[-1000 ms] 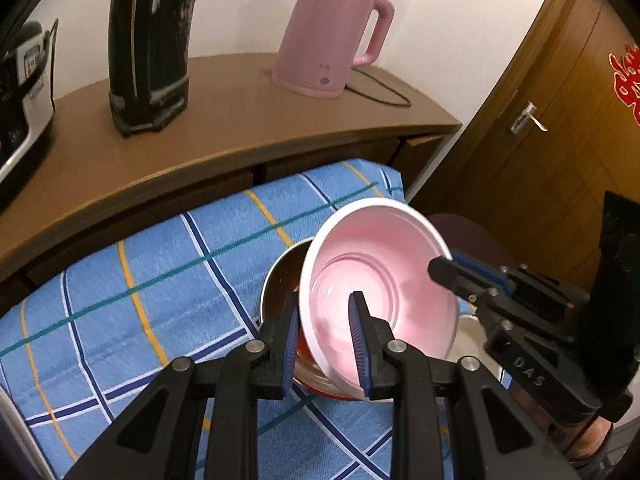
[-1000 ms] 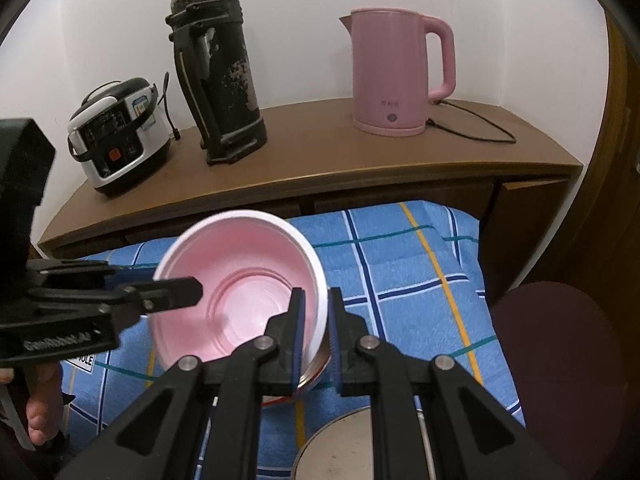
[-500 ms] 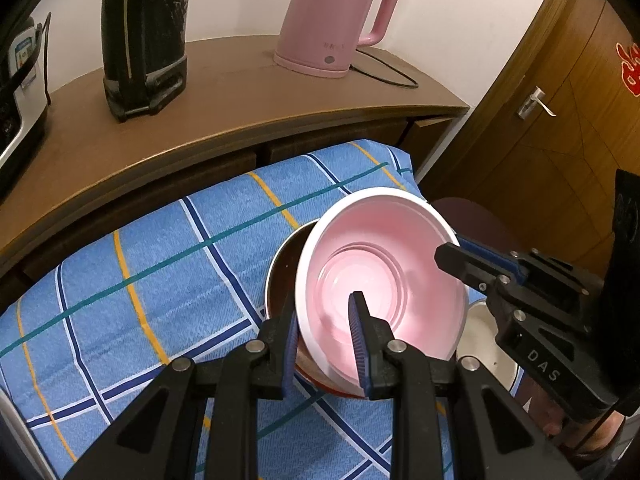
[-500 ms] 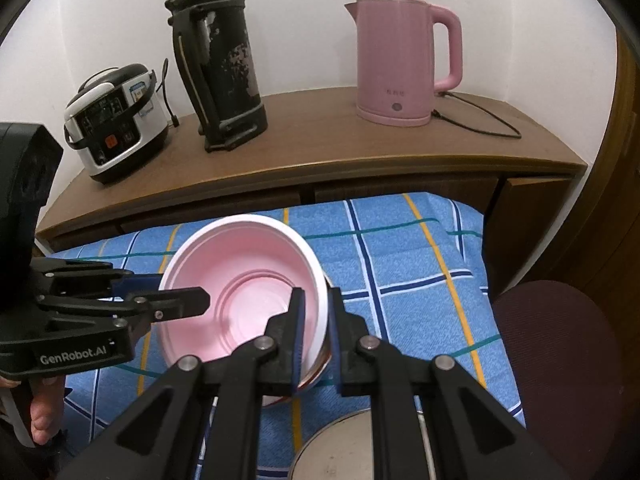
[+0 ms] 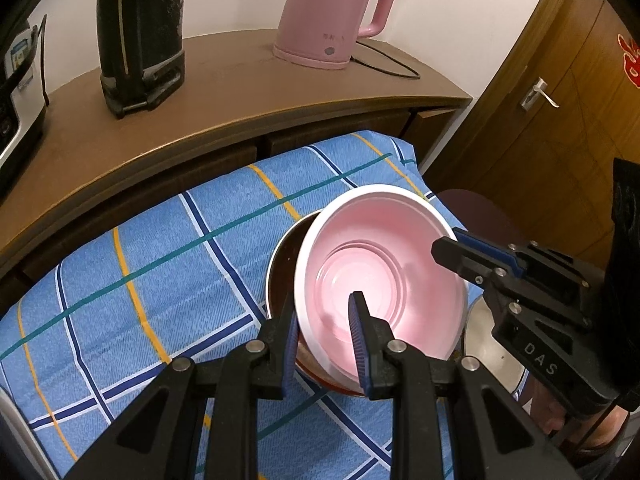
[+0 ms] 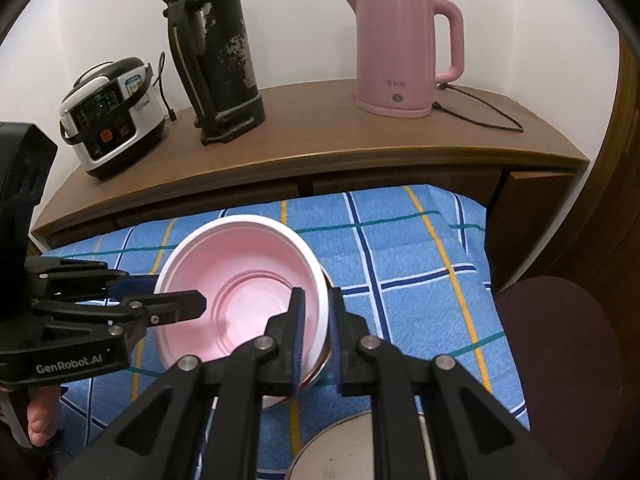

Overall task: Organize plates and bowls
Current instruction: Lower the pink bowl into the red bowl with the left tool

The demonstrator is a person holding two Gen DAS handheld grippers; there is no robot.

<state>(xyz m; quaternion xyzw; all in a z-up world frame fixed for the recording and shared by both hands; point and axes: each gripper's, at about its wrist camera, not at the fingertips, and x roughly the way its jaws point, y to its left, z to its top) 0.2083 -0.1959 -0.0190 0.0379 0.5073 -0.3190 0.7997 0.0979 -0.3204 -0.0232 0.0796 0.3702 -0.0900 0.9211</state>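
Nearest in the right wrist view, at the bottom edge, part of a round metal plate point(image 6: 352, 452) with a pale rim lies on the blue plaid cloth point(image 6: 400, 248) that covers the surface. Just beyond it, the right gripper point(image 6: 316, 332) has its jaws closed on the near right rim of the round pink plastic bowl with a white outside point(image 6: 240, 276), one blue pad inside the wall and the other outside it. The left gripper point(image 5: 324, 340) grips the same bowl on its near left rim, jaws drawn in as far as the rim allows, one ribbed blue pad point(image 5: 356, 344) against the pink inside and the other behind the white outer wall. So both grippers hold this one bowl, each at its own side.

The pink bowl is tilted, its mouth turned towards the cameras, and it sits partly inside a dark red-brown round bowl point(image 5: 284, 272) that stands on the cloth; the darker rim shows to the left of it and below it. Whether the pink bowl's base touches the lower bowl I cannot tell.

To the right of the cloth is a dark maroon round seat point(image 6: 560, 340). Farther back runs a brown wooden counter point(image 6: 320, 136). On it stand, left to right, a black-and-white rice cooker point(image 6: 112, 116), a tall worn black flask point(image 6: 216, 56) and a pink electric kettle point(image 6: 404, 52) with its black cord point(image 6: 480, 116). At the far right of the left wrist view is a brown wooden door point(image 5: 560, 112).
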